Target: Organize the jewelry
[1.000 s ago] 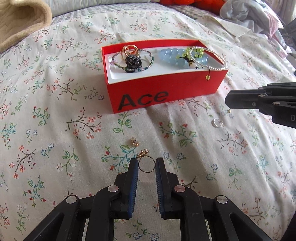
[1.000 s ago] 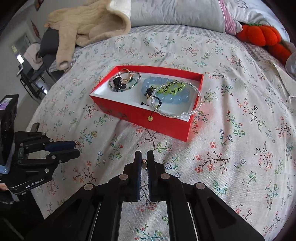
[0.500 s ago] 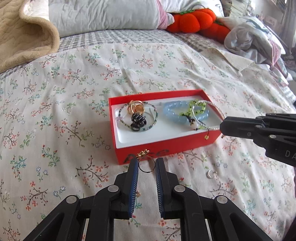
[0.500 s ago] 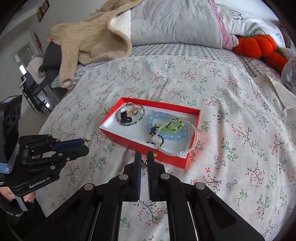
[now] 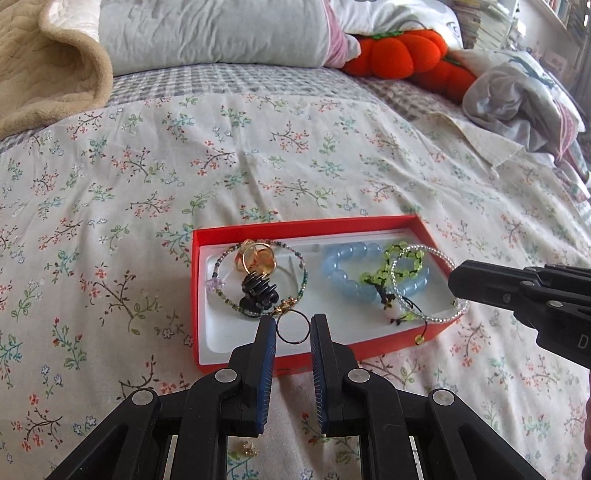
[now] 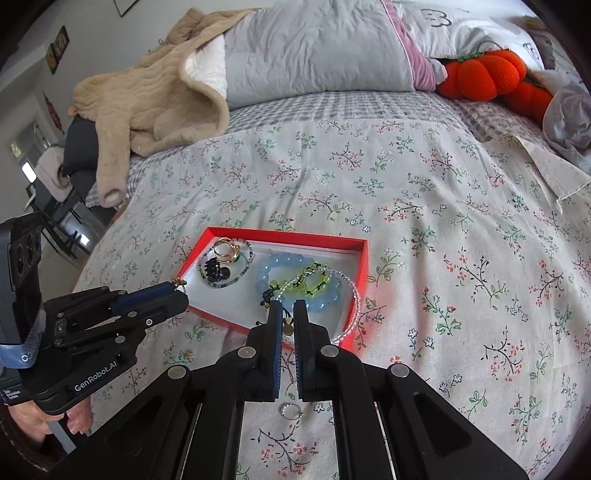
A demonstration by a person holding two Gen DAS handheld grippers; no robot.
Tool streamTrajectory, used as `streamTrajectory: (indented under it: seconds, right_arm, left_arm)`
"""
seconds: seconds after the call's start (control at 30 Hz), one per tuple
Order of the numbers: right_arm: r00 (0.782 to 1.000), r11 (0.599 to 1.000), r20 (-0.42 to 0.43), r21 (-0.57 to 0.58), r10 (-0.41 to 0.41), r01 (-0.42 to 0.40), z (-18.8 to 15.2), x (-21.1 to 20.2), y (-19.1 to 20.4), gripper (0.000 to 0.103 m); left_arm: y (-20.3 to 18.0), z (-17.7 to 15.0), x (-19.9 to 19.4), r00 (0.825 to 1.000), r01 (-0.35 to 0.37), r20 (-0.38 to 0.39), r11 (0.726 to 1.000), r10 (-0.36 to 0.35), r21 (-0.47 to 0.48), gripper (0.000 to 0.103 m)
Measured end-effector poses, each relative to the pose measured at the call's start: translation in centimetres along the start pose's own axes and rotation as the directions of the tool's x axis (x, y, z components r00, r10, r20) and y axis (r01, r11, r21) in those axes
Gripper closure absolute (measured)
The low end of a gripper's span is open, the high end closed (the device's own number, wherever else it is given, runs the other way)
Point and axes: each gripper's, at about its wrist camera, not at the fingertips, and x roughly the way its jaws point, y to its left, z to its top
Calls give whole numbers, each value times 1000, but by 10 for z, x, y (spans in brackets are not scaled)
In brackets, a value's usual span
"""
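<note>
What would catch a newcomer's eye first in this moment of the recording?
The red box on the floral bedspread, holding a blue bead bracelet and other jewelry. Over its near edge, the left gripper holds a thin ring between its fingers. Behind, orange pumpkin plushies lie by the pillow.

One red box (image 5: 258,233) sits on the bed (image 5: 258,155). It holds four bracelets: one of blue beads (image 5: 334,275), one of green beads (image 5: 388,266), one of clear beads (image 5: 439,317) and one of small multicoloured beads (image 5: 303,271). One gold ring (image 5: 258,258) lies there too. Two tools show, left (image 5: 293,332) and right (image 6: 287,314); the left pinches one thin ring (image 5: 293,326). Two small loose pieces lie on the bed: one gold (image 6: 189,355), one silver hoop (image 6: 291,411). Two orange pumpkin cushions (image 6: 484,75) lie behind.
</note>
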Motion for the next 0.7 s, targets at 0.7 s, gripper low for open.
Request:
streamTrajectory:
  seconds: [0.7]
  right_arm:
    - [1000, 1000, -11, 5, -1, 1, 3, 8, -6, 95]
  left_arm:
    - [-7, -1, -1, 999, -44, 9, 998, 44, 36, 60]
